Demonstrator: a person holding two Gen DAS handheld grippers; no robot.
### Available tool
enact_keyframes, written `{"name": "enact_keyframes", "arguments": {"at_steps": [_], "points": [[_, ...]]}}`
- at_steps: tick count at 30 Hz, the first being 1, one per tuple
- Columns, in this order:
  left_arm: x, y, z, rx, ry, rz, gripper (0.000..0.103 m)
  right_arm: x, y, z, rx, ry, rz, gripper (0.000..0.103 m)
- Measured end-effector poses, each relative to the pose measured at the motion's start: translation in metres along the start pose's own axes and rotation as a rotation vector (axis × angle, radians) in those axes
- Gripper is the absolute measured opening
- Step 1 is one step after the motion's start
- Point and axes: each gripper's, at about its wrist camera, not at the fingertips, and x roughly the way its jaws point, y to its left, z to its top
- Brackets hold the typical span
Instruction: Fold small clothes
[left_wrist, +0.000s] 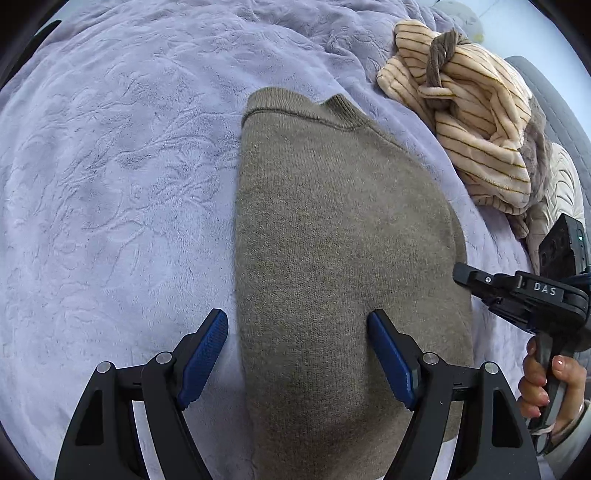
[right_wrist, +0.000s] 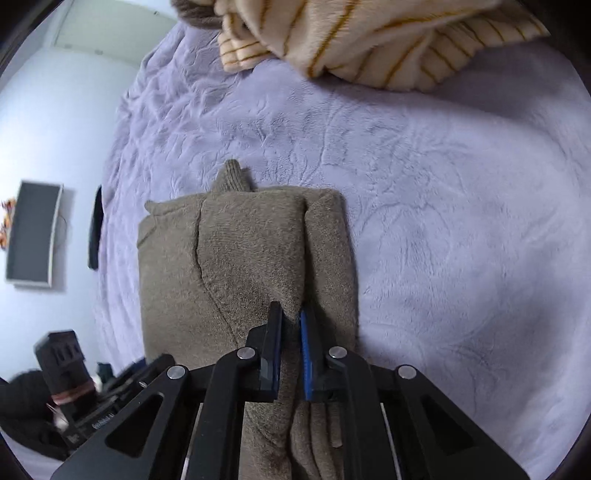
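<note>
Taupe knit: the sweater (left_wrist: 343, 236), the task's thing, lies flat on my lavender plush bed cover (left_wrist: 122, 192). Left wrist view first. The sweater fills the centre and runs down to 6 o'clock, its ribbed neckline (left_wrist: 295, 107) pointing to 12 o'clock. My left tool (left_wrist: 297, 325) stands wide, holding nothing; its blue pads (left_wrist: 203, 365) straddle the sweater's left edge, one over the bed cover at 7 o'clock, the other over the knit at 5 o'clock. Whether the pads touch the cloth I cannot tell. At 1 to 2 o'clock lies a heap of cream fleece with thin mustard stripes (left_wrist: 476, 122), a brown knotted cord (left_wrist: 441, 55) on top of it, apart from the sweater. At 3 to 4 o'clock my right tool (left_wrist: 469, 275) comes in from the side, its nose just beside the sweater's right edge, with my right hand (left_wrist: 546, 380) wrapped round its handle.

Right wrist view. The sweater (right_wrist: 229, 258) sits centre to 6 o'clock, already folded narrow, with a lapped panel on top and a small ribbed tab (right_wrist: 232, 177) sticking out at its far end toward 12 o'clock. My right tool (right_wrist: 291, 314) is closed narrow, pinching a raised ridge of the knit between its pads near the right-hand fold. The striped fleece (right_wrist: 369, 40) spans 12 to 1 o'clock. At 8 o'clock, blurred, my left tool (right_wrist: 85, 391) shows. On the pale wall at 9 o'clock hangs a dark framed panel (right_wrist: 33, 232).
</note>
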Motion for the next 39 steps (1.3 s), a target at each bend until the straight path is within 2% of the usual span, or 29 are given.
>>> {"name": "enact_keyframes", "arguments": {"at_steps": [3, 8, 12, 14, 18, 20, 24, 25, 26, 29, 33, 35, 39], "points": [[0.0, 0.0, -0.003, 0.012, 0.018, 0.011, 0.084, -0.008, 0.003, -0.007, -0.012, -0.01, -0.001, 0.018], [-0.002, 0.003, -0.008, 0.003, 0.034, 0.009, 0.084, -0.026, 0.003, -0.032, -0.037, 0.001, -0.034, 0.045], [-0.004, -0.002, -0.011, 0.019, 0.046, 0.02, 0.084, -0.035, -0.007, -0.058, -0.013, 0.027, -0.038, 0.051], [-0.006, -0.006, -0.013, 0.044, 0.042, 0.045, 0.084, -0.036, -0.011, -0.066, 0.0, 0.038, -0.046, 0.061], [-0.011, -0.015, -0.016, 0.088, 0.046, 0.077, 0.084, -0.042, -0.017, -0.081, 0.007, 0.044, -0.055, 0.064], [-0.013, -0.017, -0.018, 0.099, 0.056, 0.085, 0.084, -0.044, -0.017, -0.084, 0.008, 0.05, -0.059, 0.074], [-0.017, -0.016, -0.02, 0.089, 0.053, 0.091, 0.084, -0.048, -0.017, -0.089, 0.003, 0.053, -0.06, 0.074], [-0.017, -0.016, -0.02, 0.085, 0.054, 0.095, 0.091, -0.049, -0.016, -0.089, 0.001, 0.053, -0.06, 0.075], [-0.016, -0.016, -0.02, 0.083, 0.058, 0.105, 0.102, -0.049, -0.016, -0.089, -0.001, 0.055, -0.062, 0.078], [-0.017, -0.016, -0.024, 0.09, 0.056, 0.121, 0.102, -0.049, -0.014, -0.089, -0.006, 0.055, -0.062, 0.08], [-0.018, -0.011, -0.029, 0.077, 0.071, 0.109, 0.102, -0.048, -0.009, -0.088, -0.026, 0.05, -0.065, 0.082], [-0.019, -0.01, -0.032, 0.073, 0.078, 0.106, 0.102, -0.049, -0.005, -0.089, -0.044, 0.036, -0.07, 0.086], [-0.019, -0.007, -0.036, 0.073, 0.094, 0.096, 0.102, -0.051, 0.001, -0.086, -0.085, 0.008, -0.085, 0.087]]}}
